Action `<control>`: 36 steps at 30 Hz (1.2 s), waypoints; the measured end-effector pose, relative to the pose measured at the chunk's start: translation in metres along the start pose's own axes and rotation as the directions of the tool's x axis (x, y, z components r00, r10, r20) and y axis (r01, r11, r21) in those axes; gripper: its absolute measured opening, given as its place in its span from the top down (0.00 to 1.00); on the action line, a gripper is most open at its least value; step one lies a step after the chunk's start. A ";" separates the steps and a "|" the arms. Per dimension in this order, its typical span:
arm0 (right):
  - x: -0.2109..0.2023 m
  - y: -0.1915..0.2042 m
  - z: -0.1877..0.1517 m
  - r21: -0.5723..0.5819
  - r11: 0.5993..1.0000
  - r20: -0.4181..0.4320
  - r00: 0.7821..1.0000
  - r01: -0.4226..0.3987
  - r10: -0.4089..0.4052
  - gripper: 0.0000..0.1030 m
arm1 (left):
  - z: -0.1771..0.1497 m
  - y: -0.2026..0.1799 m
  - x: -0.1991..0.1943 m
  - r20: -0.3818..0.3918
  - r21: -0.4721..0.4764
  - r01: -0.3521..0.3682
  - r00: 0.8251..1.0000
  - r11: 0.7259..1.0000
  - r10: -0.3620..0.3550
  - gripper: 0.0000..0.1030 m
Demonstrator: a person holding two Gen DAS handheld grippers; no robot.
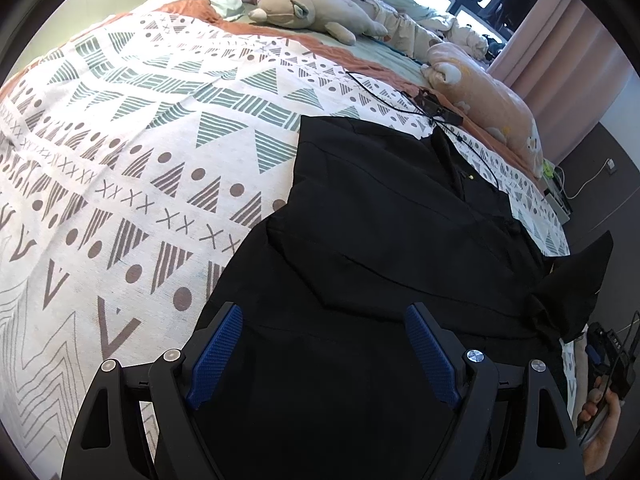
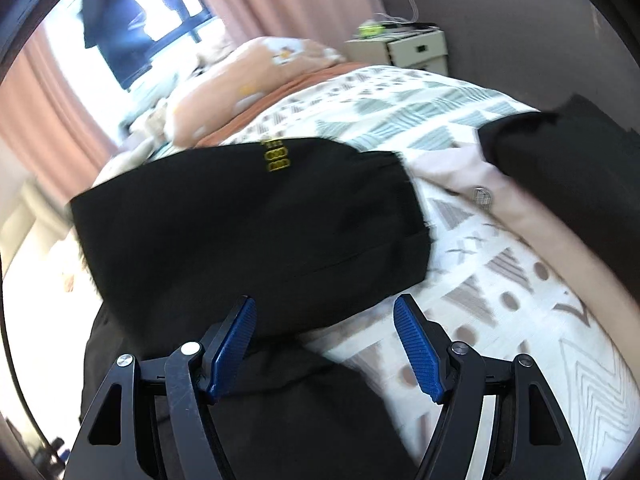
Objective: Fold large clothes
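A large black garment (image 1: 380,248) lies partly folded on the patterned bedspread (image 1: 132,152). My left gripper (image 1: 324,316) is open just above the garment's near part, holding nothing. In the right wrist view the same black garment (image 2: 248,232), with a small yellow label (image 2: 275,155), lies on the bed. My right gripper (image 2: 326,312) is open over its near right edge, empty. A raised black flap (image 1: 580,280) of the garment stands at the right of the left wrist view, beside the right hand (image 1: 600,404).
Plush toys (image 1: 304,14) and a peach pillow (image 1: 488,96) lie along the bed's far side. A black cable (image 1: 400,100) runs over the bedspread near the garment's top. A pale pink cloth (image 2: 520,216) lies to the right. A bedside cabinet (image 2: 404,46) stands by the wall.
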State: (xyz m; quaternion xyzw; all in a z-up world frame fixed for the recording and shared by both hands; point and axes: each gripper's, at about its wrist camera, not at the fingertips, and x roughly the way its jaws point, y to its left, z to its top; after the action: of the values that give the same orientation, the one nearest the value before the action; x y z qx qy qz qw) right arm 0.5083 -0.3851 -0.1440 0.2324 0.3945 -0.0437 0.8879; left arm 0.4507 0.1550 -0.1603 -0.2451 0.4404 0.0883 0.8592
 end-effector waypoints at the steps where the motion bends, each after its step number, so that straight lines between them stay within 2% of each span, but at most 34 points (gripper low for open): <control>1: 0.004 -0.011 0.003 0.021 1.000 0.005 1.000 0.002 -0.002 0.31 | -0.001 -0.001 0.002 -0.005 0.001 0.000 1.000 1.000 0.000 0.18; 5: 0.021 -0.042 0.014 0.081 0.997 0.007 1.000 0.008 -0.008 0.31 | -0.003 -0.005 0.009 -0.020 0.018 -0.012 1.000 1.000 0.013 0.18; 9: 0.043 -0.054 0.022 0.092 0.996 -0.006 1.000 -0.005 0.005 0.31 | -0.006 -0.009 0.017 -0.035 0.039 -0.034 0.999 0.999 0.035 0.18; 12: 0.063 -0.053 0.024 0.075 0.997 -0.041 0.999 -0.006 0.009 0.31 | -0.007 -0.011 0.024 -0.048 0.045 -0.039 0.998 0.998 0.041 0.18; 17: 0.077 -0.037 0.022 -0.026 0.996 -0.035 0.996 0.080 -0.081 0.32 | -0.008 -0.016 0.030 -0.064 0.054 -0.042 0.997 0.998 0.046 0.18; 18: 0.080 -0.032 0.021 -0.052 0.994 -0.038 0.994 0.098 -0.100 0.33 | -0.008 -0.017 0.031 -0.066 0.056 -0.041 0.997 0.998 0.045 0.18; 20: 0.081 -0.025 0.018 -0.092 0.990 -0.042 0.993 0.109 -0.114 0.49 | -0.009 -0.019 0.033 -0.071 0.063 -0.040 0.996 0.997 0.044 0.18; 23: 0.081 -0.016 0.016 -0.136 0.985 -0.050 0.992 0.110 -0.118 0.65 | -0.008 -0.020 0.033 -0.075 0.065 -0.036 0.996 0.997 0.041 0.18; 26: 0.078 -0.019 0.015 -0.122 0.989 -0.053 0.994 0.090 -0.097 0.74 | -0.005 -0.016 0.028 -0.060 0.044 -0.028 0.998 0.999 0.031 0.18; 30: 0.067 -0.015 0.014 -0.086 0.995 -0.051 0.997 0.047 -0.052 0.84 | -0.001 -0.009 0.016 -0.026 0.013 -0.035 0.999 0.999 0.035 0.18; 36: 0.036 0.022 0.018 -0.131 0.991 0.026 1.000 0.013 -0.010 0.86 | 0.004 0.005 -0.005 0.021 -0.044 -0.008 1.000 0.999 0.009 0.18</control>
State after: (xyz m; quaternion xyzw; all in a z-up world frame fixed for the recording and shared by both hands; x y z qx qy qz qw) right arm 0.5504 -0.3701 -0.1511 0.1708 0.3865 -0.0259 0.9060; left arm 0.4490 0.1621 -0.1559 -0.2611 0.4304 0.1038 0.8578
